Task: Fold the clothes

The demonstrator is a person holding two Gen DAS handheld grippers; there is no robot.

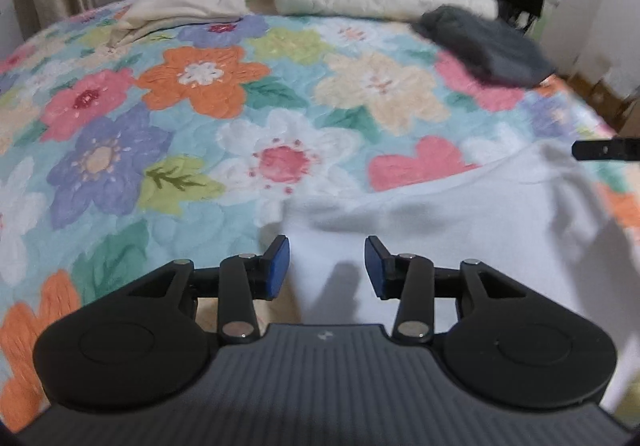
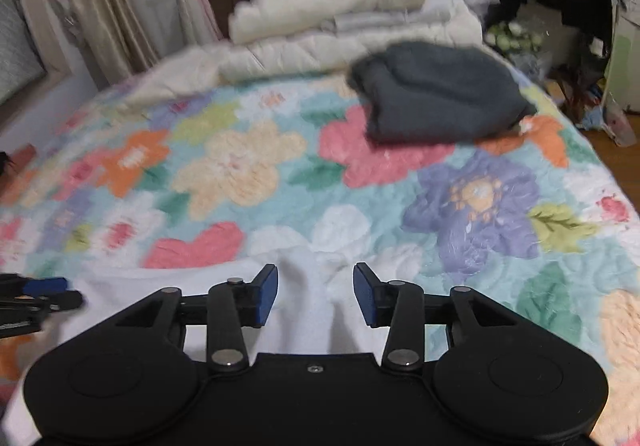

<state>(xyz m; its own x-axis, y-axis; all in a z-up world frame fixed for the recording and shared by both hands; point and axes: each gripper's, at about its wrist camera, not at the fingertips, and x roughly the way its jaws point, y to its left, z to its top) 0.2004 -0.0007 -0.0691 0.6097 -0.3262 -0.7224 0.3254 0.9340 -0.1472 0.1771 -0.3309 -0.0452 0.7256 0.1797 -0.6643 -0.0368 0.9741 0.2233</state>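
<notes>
Floral bedspread (image 1: 200,86) carries a white garment (image 1: 460,214) at 6 o'clock; left gripper (image 1: 326,266) and right gripper (image 2: 315,294) gape wide, empty.

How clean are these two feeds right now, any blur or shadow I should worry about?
Left wrist view: bedspread fairly sharp, dark sweater smeared, finger shadows on the white garment. Right wrist view: blurrier overall, flowers streaked at left, left gripper smeared; right gripper crisp. Both bend the bed edges.

White garment (image 1: 460,230) lies rumpled on floral bedspread (image 1: 200,118).
</notes>
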